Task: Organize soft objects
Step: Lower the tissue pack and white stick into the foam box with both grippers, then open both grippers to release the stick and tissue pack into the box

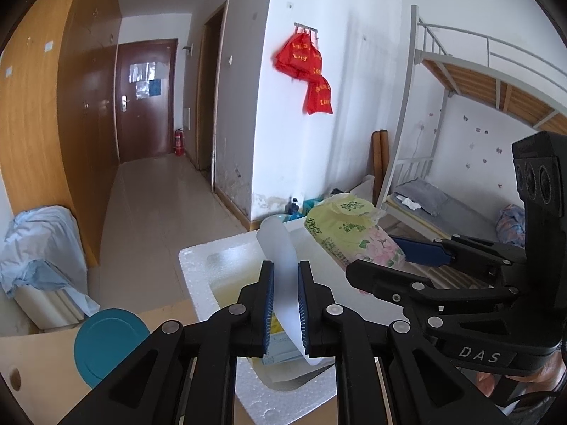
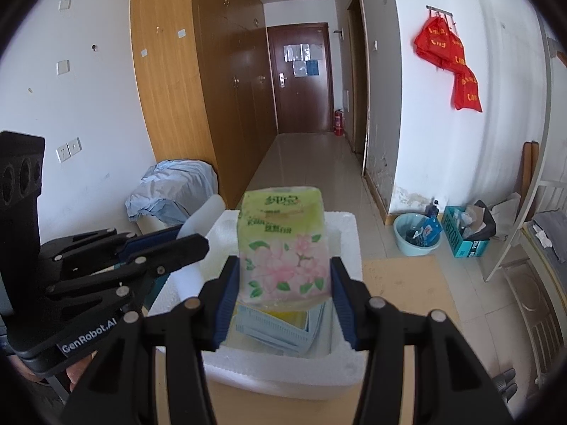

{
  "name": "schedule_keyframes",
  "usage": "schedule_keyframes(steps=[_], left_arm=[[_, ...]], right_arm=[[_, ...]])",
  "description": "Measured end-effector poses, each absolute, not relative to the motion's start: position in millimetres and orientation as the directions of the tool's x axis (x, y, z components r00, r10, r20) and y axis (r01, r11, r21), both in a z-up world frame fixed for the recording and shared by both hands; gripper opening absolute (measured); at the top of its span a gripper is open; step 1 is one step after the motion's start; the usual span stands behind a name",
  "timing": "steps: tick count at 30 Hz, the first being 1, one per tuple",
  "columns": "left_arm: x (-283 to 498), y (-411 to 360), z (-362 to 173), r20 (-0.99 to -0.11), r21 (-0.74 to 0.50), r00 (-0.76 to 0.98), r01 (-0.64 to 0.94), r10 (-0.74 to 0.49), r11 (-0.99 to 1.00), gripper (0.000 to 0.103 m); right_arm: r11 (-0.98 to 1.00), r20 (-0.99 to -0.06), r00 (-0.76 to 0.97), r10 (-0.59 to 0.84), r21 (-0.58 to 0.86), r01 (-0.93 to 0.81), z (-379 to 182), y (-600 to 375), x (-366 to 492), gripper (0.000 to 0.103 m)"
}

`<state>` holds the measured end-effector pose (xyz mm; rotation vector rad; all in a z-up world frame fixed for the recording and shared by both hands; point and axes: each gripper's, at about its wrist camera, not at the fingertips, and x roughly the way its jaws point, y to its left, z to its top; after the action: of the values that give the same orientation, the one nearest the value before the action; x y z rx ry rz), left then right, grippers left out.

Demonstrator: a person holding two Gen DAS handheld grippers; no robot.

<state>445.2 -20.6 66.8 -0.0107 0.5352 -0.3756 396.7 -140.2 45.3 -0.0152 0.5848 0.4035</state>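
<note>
The left gripper (image 1: 286,304) is clamped on a thin translucent white foam sheet (image 1: 280,265), pinching it edge-on between its blue ribbed pads so the limp sheet stands upright rather than folding. The right gripper (image 2: 286,294) is closed on a soft green plastic pack of tissues with pink flower print (image 2: 283,244), squeezing its two sides low down so the pack stands tall and does not sag. Both loads hang above a white polystyrene foam box (image 2: 349,226), which sits on a light wooden tabletop (image 2: 397,272); this placement suggests both are about to be lowered inside. Within the box, just beneath the tissues, lie pale blue ribbed flat packets (image 2: 276,326), probably soft goods already stowed. In the left wrist view the tissue pack (image 1: 349,233) appears toward two o'clock of the sheet, near but apart, likely so the two grippers do not collide. At eight o'clock lies a round teal plastic lid (image 1: 106,343) on the table. A rumpled pale blue cloth (image 2: 173,187) is heaped at ten o'clock on the floor beyond.
</note>
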Motion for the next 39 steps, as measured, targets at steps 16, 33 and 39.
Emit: schedule_keyframes(steps=[16,33,39], left_arm=[[440,-16,68,-0.482,-0.100,0.814,0.315,-0.322,0.944,0.034],[437,13,84,-0.444,-0.142,0.848,0.251,-0.289,0.957,0.074],[437,15,84,-0.449,-0.129,0.847,0.254,-0.285,0.958,0.074]], right_arm=[[0.921,-0.539,0.759,0.366,0.096,-0.376,44,-143,397,0.055],[0.920,-0.550,0.751,0.365,0.092,-0.380,40,-137,398,0.054],[0.920,-0.557,0.747,0.363,0.089,-0.381,36,-136,400,0.055]])
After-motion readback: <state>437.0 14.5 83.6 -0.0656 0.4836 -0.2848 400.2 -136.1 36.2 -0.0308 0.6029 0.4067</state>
